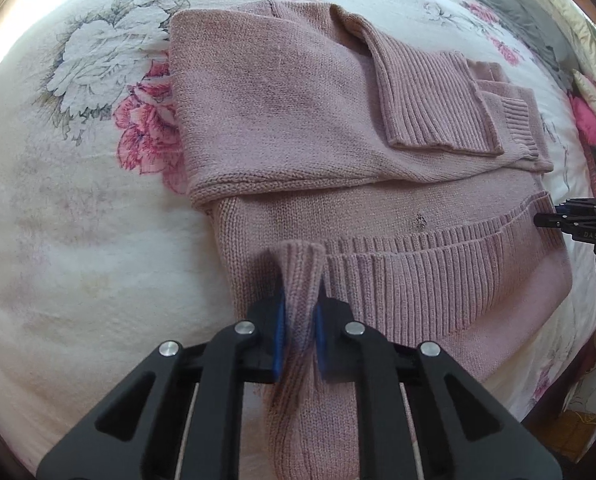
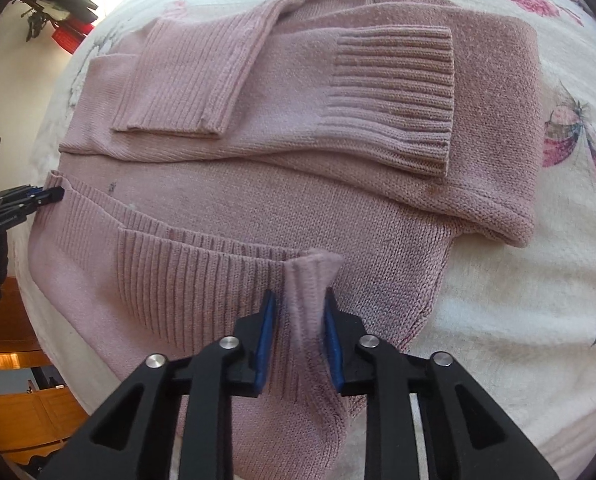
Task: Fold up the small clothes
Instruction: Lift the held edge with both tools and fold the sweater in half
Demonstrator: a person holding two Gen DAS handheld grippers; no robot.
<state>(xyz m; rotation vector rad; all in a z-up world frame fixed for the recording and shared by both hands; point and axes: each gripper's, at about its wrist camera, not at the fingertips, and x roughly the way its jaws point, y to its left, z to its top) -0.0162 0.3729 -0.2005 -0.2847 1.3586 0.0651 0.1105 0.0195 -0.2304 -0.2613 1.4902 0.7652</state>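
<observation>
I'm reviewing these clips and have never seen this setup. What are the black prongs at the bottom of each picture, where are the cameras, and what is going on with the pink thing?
Each picture comes from a fisheye camera mounted on a hand-held two-finger gripper, looking along its fingers. The left gripper and right gripper, black with blue pads, are each shut on a pinch of ribbed hem of a pink knitted sweater. The sweater lies on a floral bedspread, sleeves already folded across its body. Each gripper also shows at the edge of the other's view.
</observation>
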